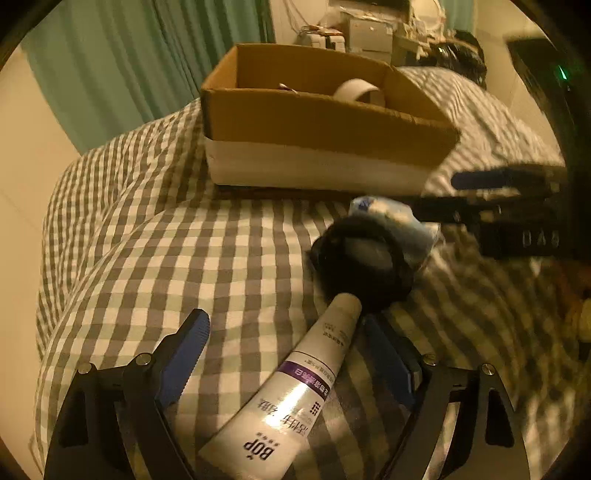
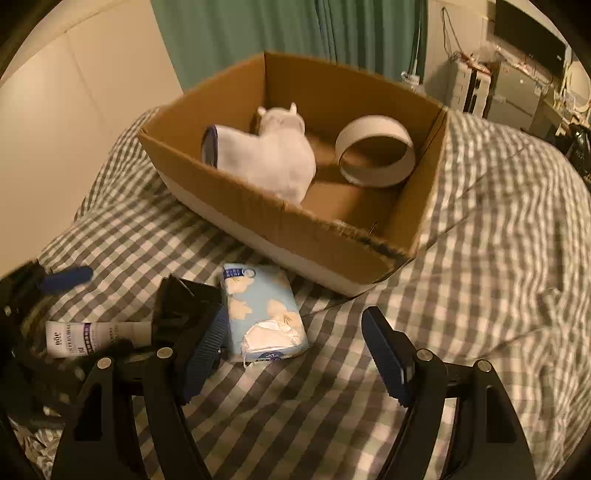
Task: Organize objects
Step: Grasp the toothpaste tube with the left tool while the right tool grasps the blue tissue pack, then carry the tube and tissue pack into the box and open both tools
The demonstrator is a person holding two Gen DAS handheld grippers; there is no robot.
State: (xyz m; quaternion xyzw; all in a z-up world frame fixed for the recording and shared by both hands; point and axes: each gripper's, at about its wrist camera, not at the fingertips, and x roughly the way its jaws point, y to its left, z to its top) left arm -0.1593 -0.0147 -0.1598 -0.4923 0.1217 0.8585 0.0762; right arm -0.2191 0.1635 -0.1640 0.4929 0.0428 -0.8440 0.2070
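A white BOP tube (image 1: pixel 291 391) lies on the checked bedspread between the open fingers of my left gripper (image 1: pixel 288 339), untouched by the pads. It also shows in the right wrist view (image 2: pixel 92 338). A black object (image 1: pixel 365 258) lies just past the tube's cap. A light blue tissue pack (image 2: pixel 264 314) lies beside it, between the open fingers of my right gripper (image 2: pixel 295 328). A cardboard box (image 2: pixel 258 206) stands behind and holds a white plush toy (image 2: pixel 277 155) and a tape ring (image 2: pixel 375 149). My right gripper shows at the right of the left wrist view (image 1: pixel 480 192).
The checked bedspread (image 2: pixel 480 240) covers the whole bed. Green curtains (image 2: pixel 277 29) and a pale wall stand behind the box. A cluttered desk with devices (image 2: pixel 498 85) stands at the far right.
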